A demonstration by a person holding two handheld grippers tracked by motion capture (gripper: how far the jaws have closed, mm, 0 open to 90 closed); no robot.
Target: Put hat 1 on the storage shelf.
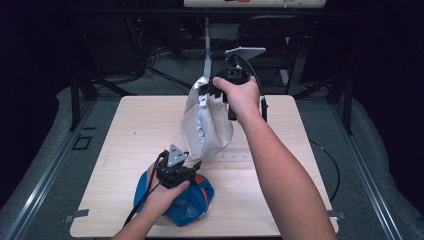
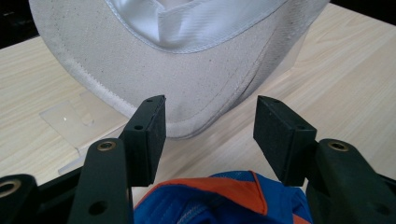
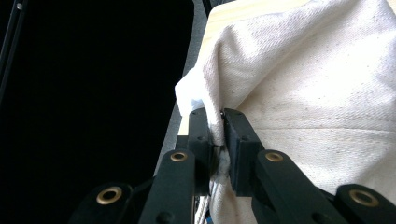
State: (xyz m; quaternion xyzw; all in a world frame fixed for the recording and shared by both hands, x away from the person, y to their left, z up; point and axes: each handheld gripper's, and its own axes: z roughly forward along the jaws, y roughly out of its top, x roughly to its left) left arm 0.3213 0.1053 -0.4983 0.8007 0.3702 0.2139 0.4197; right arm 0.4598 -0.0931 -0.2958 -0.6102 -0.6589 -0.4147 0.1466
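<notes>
The right hand-held gripper (image 1: pixel 209 90) pinches the white hat (image 1: pixel 207 127) tight by its top edge, holding it up in the middle of the picture. The left hand-held gripper (image 1: pixel 192 167) is wide open and holds nothing. It sits over the blue cap (image 1: pixel 192 202) on the surface (image 1: pixel 140 130), and the white hat's bottom rim hangs just ahead of its jaws.

No word, number or brand can be read anywhere in these pictures. A small white tag (image 1: pixel 202 100) sits on the cream cap (image 1: pixel 207 127) just below the right gripper (image 1: pixel 207 90), and it may carry print, though in the high view it is too small and blurred to tell. The blue and orange cap (image 2: pixel 224 196) under the left gripper (image 2: pixel 210 135) shows plain cloth and stitching, with no lettering.
</notes>
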